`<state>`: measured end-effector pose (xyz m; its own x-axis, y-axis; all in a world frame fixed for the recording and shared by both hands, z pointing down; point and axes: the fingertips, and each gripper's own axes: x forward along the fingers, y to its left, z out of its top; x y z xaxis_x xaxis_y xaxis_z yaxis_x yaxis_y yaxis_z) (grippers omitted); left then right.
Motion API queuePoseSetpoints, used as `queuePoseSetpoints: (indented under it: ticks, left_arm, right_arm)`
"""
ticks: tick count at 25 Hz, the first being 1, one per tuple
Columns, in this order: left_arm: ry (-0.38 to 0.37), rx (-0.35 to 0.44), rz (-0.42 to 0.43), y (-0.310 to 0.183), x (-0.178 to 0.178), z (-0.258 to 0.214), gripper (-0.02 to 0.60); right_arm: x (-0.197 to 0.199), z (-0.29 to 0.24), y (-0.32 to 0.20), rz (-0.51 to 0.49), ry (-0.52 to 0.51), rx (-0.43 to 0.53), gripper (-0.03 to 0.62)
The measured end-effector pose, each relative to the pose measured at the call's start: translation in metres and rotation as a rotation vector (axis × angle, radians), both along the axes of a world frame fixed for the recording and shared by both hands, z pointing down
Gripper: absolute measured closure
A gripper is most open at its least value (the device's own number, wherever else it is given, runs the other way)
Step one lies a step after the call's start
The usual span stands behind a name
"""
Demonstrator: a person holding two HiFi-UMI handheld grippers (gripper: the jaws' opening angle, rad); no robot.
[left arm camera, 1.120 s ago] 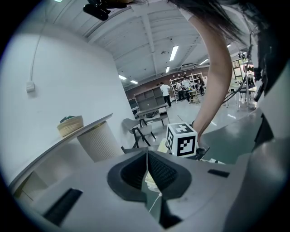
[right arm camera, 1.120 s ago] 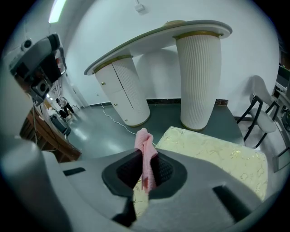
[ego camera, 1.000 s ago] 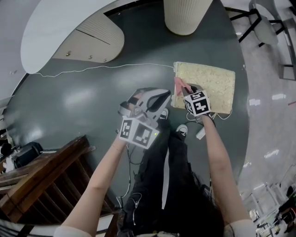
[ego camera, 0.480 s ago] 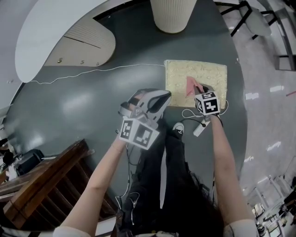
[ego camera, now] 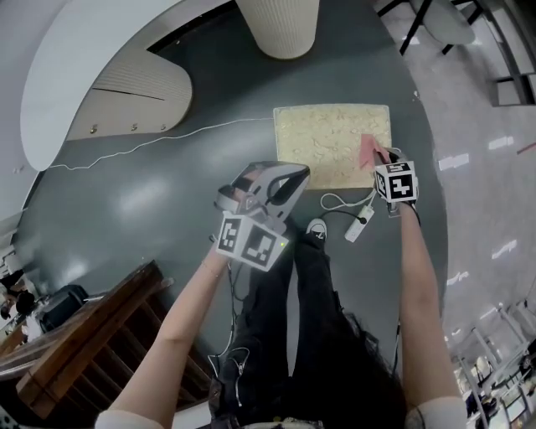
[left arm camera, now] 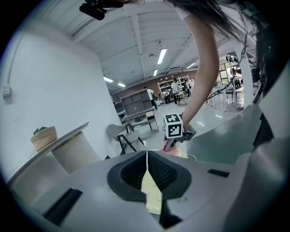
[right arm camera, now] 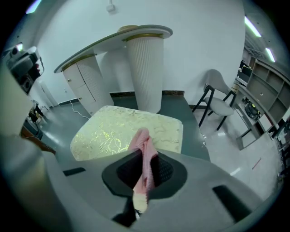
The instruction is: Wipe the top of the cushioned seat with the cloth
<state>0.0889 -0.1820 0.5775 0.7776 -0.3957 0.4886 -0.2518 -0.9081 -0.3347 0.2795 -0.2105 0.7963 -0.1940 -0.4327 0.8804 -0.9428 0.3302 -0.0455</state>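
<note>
**Right claw holds the pink cloth at the seat's right edge; left claw shut and idle**

Head view: The cushioned seat (ego camera: 327, 142), a cream square with a gold pattern, sits on the dark green floor (ego camera: 151, 193) just in front of a white ribbed column (ego camera: 280, 25). The right claw (ego camera: 381, 161) reaches over the seat's right side, near its front corner. The pink cloth (ego camera: 367, 152) pinched in it rests on the seat top there. The left claw (ego camera: 280, 184) hangs over the bare floor to the left of the seat, apart from it. A thin white cord (ego camera: 159, 136) runs across the floor to the seat's back left corner. A white power strip (ego camera: 358, 226) lies on the floor just in front of the seat.

Left gripper view: The left claw's (left arm camera: 147, 158) jaws are pressed together with nothing between them. Beyond them the right claw (left arm camera: 171, 144), carrying its marker cube, points down at the seat.

Right gripper view: The right claw (right arm camera: 144, 174) is clamped on the cloth (right arm camera: 144, 156), which runs up between the jaws, its free end bunched in front of the seat (right arm camera: 113, 133). The column (right arm camera: 145, 68) stands behind the seat, and a chair (right arm camera: 217, 102) stands off to the right.
</note>
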Motion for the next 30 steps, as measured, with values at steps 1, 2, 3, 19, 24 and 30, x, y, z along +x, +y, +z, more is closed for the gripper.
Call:
queuePoseSetpoints:
  ticks: [1,2,3,19,24,30]
  left_arm:
    - [-0.001,-0.002,0.003,0.000,0.005,0.000,0.572]
    - [-0.002,-0.003,0.006,0.001,0.011,0.000,0.572]
    - [-0.002,-0.004,0.009,0.002,0.016,0.000,0.572]
    - [-0.019,0.016,0.027,0.015,0.051,-0.012,0.572]
    - [-0.010,0.010,-0.039,0.020,0.030,-0.020,0.572]
    - [-0.024,0.004,-0.096,0.030,-0.003,-0.016,0.572]
  right_arm:
    - [0.011,0.000,0.001,0.010,0.005,-0.001,0.583]
    - [0.020,-0.001,0.003,0.020,0.010,-0.002,0.583]
    - [0.030,-0.001,0.005,0.029,0.014,-0.003,0.583]
    - [0.073,-0.018,0.028,0.075,0.004,0.031,0.583]
    - [0.022,-0.040,0.031,0.001,-0.064,0.076,0.583]
    - [-0.061,-0.040,0.035,-0.107,-0.139,0.081,0.583]
